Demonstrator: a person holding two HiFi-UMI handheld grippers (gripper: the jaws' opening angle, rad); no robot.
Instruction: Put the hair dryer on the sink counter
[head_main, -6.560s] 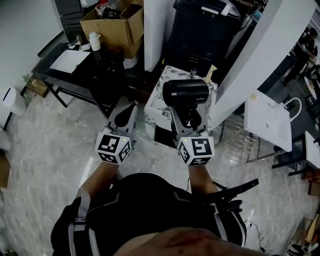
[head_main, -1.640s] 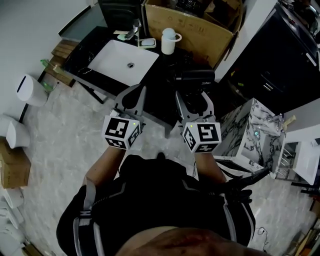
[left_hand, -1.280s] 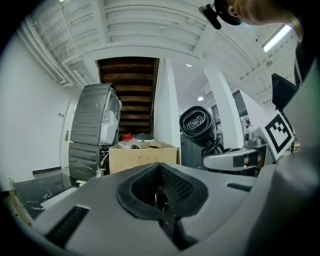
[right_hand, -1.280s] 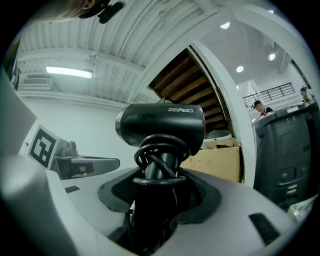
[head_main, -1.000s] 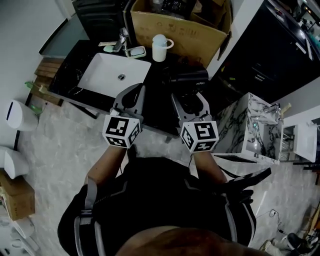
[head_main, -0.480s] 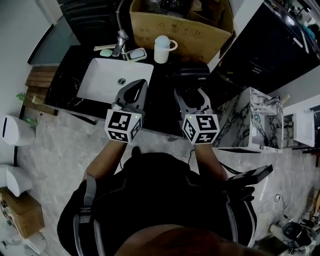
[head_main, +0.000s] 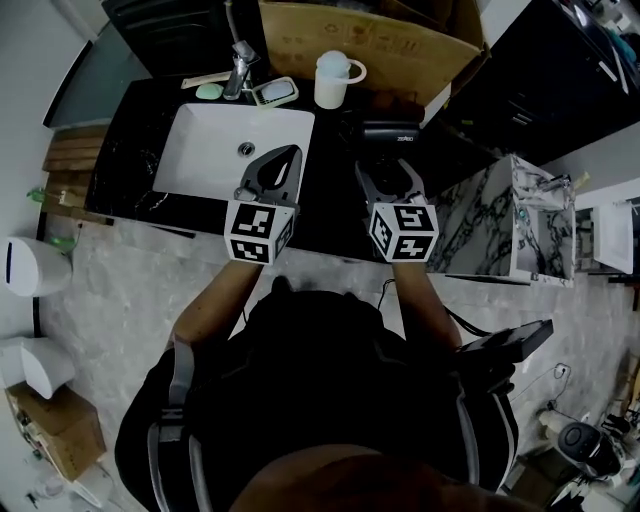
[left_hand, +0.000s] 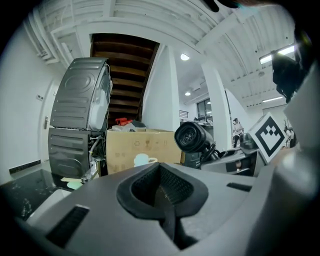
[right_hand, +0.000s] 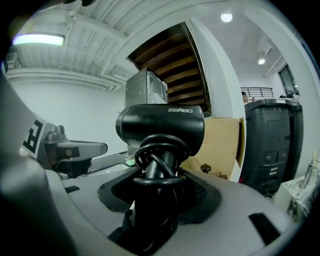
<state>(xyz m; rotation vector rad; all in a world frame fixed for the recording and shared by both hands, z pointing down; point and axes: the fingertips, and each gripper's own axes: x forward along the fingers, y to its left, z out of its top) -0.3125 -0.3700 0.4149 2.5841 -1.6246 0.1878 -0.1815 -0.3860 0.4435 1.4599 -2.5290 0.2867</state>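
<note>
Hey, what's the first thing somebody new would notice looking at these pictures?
The black hair dryer stands out first, cord wound round its handle, clamped in the right gripper over the dark counter. Next comes the bright white sink to its left, with the left gripper shut and empty near the sink's right edge. A white cup stands behind, by a cardboard box.

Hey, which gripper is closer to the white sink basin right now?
Left. The left gripper, jaws together, appears over the white sink basin's right front corner. The right gripper is farther right over the dark counter, clamped on the hair dryer.
</note>
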